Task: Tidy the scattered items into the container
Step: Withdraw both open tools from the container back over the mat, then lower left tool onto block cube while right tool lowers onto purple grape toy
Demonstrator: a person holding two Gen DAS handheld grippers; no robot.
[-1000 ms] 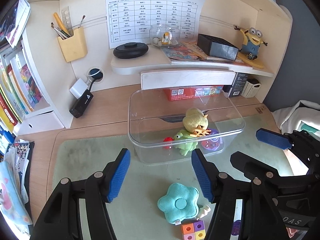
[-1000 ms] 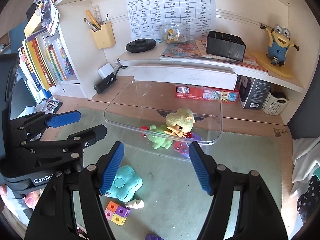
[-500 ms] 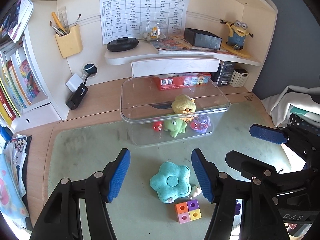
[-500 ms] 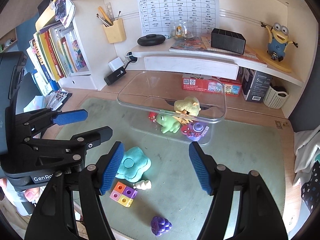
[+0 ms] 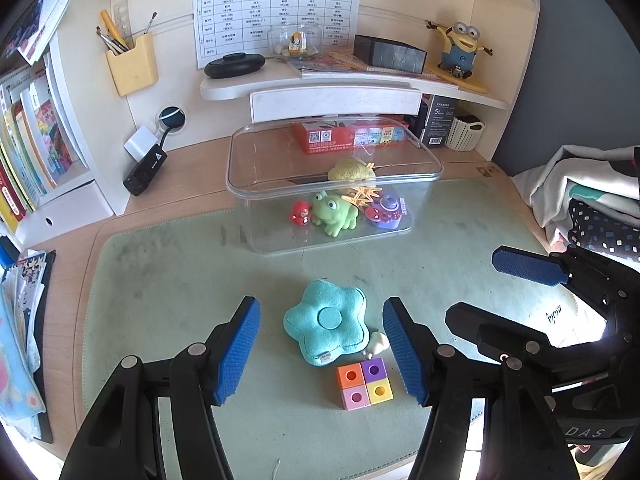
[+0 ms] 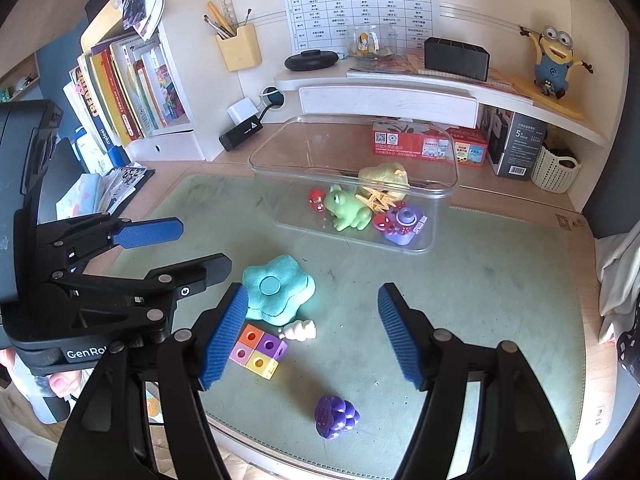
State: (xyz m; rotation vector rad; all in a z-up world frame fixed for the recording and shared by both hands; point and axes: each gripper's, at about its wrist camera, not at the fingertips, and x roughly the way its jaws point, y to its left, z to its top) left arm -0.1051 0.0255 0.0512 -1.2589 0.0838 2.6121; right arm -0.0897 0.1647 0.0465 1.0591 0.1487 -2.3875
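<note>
Teal star-shaped plush cushion [image 5: 326,322] lies between our left gripper [image 5: 320,354] jaws, which stand apart and empty; right gripper [image 6: 310,334] likewise apart. We judge it soft, light: pinch across its lobes. Beyond: clear plastic container [image 5: 240,194].
</note>
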